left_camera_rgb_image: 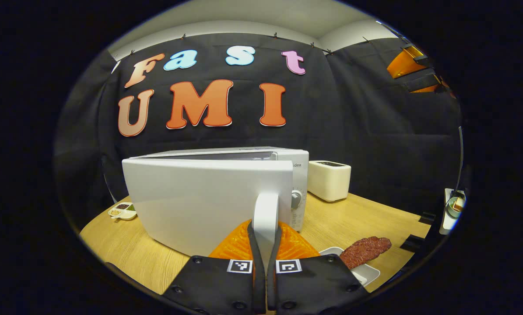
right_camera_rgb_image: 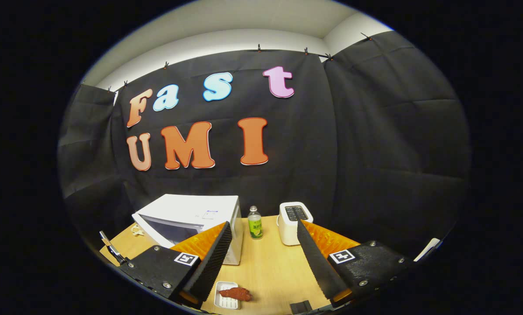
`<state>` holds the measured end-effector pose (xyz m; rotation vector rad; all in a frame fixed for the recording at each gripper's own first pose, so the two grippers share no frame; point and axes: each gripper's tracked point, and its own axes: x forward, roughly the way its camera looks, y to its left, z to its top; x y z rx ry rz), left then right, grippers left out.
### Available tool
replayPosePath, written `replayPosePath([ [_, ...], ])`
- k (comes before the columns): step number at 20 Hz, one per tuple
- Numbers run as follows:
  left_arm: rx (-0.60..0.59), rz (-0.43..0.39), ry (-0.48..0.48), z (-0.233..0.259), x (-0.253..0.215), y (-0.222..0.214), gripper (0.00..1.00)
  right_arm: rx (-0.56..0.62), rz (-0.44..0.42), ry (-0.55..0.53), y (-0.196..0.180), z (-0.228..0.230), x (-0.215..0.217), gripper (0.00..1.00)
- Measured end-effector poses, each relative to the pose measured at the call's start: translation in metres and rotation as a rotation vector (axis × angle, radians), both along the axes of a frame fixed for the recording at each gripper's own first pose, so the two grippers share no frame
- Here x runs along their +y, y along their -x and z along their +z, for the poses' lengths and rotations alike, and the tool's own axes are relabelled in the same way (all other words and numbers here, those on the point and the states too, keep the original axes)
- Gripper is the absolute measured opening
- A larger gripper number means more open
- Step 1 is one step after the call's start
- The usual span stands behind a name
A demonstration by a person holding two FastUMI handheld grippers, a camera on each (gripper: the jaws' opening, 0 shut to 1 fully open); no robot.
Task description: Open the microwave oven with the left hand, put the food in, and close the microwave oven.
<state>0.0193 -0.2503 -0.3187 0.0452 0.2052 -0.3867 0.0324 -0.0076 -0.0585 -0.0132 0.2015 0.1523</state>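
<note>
Left gripper [left_camera_rgb_image: 265, 238]: clenched on the white door handle [left_camera_rgb_image: 265, 214], one finger pressing each side of it, seen in the left gripper view.
Door handle: upright bar at the free edge of the microwave door [left_camera_rgb_image: 208, 201].
Microwave door: white, swung partly out from the microwave oven [left_camera_rgb_image: 287, 157]; a gap shows along its top edge between door and body.
Microwave oven: white, standing on the wooden counter [left_camera_rgb_image: 331, 218], with a round knob [left_camera_rgb_image: 295, 199] on its control panel just right of the handle.
Food [left_camera_rgb_image: 366, 249]: a dark red slab of meat lying on a white tray [left_camera_rgb_image: 366, 273], on the counter to the right of the left gripper, in front of the oven.
Toaster [left_camera_rgb_image: 329, 179]: cream-coloured, on the counter to the right of the oven, near the booth wall.
Small dish [left_camera_rgb_image: 122, 211]: divided, with bits of condiment in it, on the counter left of the oven.
Right gripper [right_camera_rgb_image: 261, 258]: released, its fingers spread wide apart with nothing between them, held above the counter in the right gripper view.
From the right gripper view: the meat and tray lie below the gap between the fingers; a small bottle [right_camera_rgb_image: 255, 223] with a green label stands between the oven and the toaster.
</note>
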Motion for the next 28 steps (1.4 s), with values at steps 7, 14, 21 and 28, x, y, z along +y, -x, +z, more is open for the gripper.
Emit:
replayPosePath([
  [7, 0.023, -0.085, 0.027, 0.006, 0.056, 0.049, 0.06, -0.037, -0.003, 0.025, 0.042, 0.007, 0.065, 0.93],
  [14, 0.104, -0.058, 0.007, 0.004, 0.179, 0.108, 0.60, -0.054, 0.041, -0.006, 0.073, 0.009, 0.147, 0.93],
  [21, 0.140, 0.166, -0.054, 0.005, 0.289, 0.143, 0.77, -0.036, 0.092, -0.031, 0.079, -0.003, 0.179, 0.93],
  [28, 0.077, 0.296, -0.038, 0.063, 0.328, 0.158, 1.00, -0.024, 0.057, -0.055, 0.073, -0.020, 0.150, 0.93],
])
